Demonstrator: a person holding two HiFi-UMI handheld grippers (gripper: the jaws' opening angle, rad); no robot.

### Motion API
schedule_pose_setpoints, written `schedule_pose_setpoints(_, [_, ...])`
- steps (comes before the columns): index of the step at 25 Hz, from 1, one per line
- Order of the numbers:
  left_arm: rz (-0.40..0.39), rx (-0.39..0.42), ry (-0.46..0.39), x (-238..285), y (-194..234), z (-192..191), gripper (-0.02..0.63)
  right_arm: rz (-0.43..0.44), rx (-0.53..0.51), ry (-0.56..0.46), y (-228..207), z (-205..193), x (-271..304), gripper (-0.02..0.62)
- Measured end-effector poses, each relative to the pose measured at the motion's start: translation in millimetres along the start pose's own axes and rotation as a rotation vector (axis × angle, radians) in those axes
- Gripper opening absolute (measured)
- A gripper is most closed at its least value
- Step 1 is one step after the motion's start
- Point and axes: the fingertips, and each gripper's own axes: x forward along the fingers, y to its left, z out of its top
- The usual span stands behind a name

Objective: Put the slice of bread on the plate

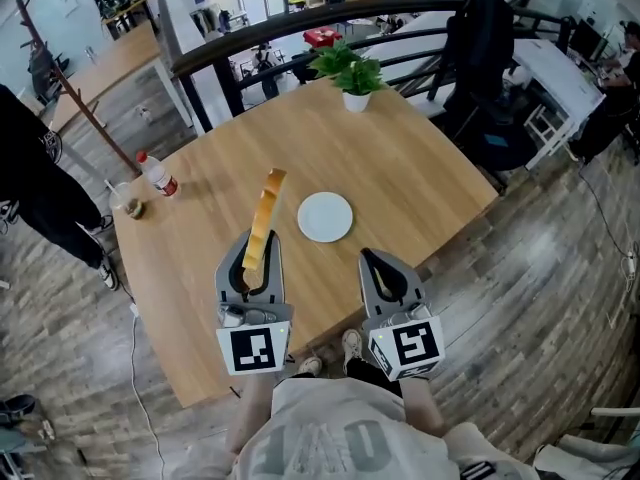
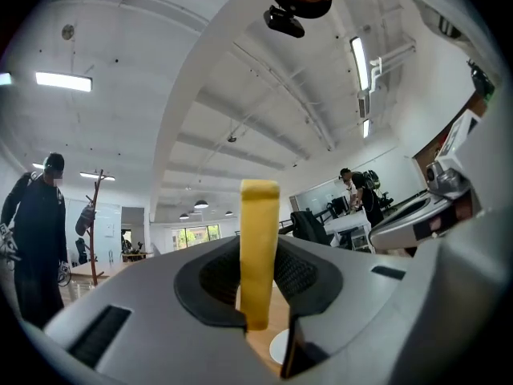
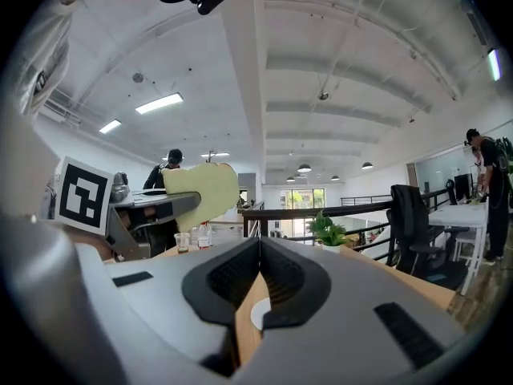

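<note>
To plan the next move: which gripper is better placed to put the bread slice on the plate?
Left. The left gripper clamps the bread slice, near the white plate. The right gripper is shut and holds nothing.

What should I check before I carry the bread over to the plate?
1. Grip: left gripper shut on the slice of bread: ok.
2. Firmness of that grip, with the slice standing on edge and pinched near one end: cannot tell.
3. The plate is bare: ok.
4. Slice over the plate: not ok, it is left of it.
5. The right gripper is shut, empty and apart from the plate: ok.
</note>
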Motion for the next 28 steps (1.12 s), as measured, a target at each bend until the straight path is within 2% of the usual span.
schedule_pose_setpoints(2, [0.009, -0.016, -0.012, 12, -10, 3, 0.091, 0.008, -0.006, -0.010, -13, 3, 1, 0.017])
schedule_pose_setpoints(5, [0.002, -0.125, -0.058, 32, -30, 8, 0.091, -0.010, -0.028, -0.010, -44, 5, -3, 0.017])
schedule_pose_setpoints(6, [0.002, -0.135, -0.065, 38, -36, 10, 0.091, -0.013, -0.030, -0.012, -54, 5, -4, 0.017])
schedule_pose_setpoints(12, [0.005, -0.087, -0.057, 55, -56, 7, 0.091, -0.019, -0.045, -0.033, -84, 10, 0, 0.017])
schedule_pose_setpoints(18, [-0.010, -0.123, -0.057, 69, -55, 12, 0.091, -0.022, -0.029, -0.020, -89, 14, 3, 0.017])
schedule_pose_setpoints(24, [-0.019, -0.136, 0.000, 71, -54, -4, 0.091, 0.002, 0.000, 0.010, -84, 9, 13, 0.017])
schedule_pose_setpoints(28, [0.007, -0.161, 0.099, 73, -47, -35, 0.091, 0.027, -0.014, 0.036, -76, 4, 21, 0.017])
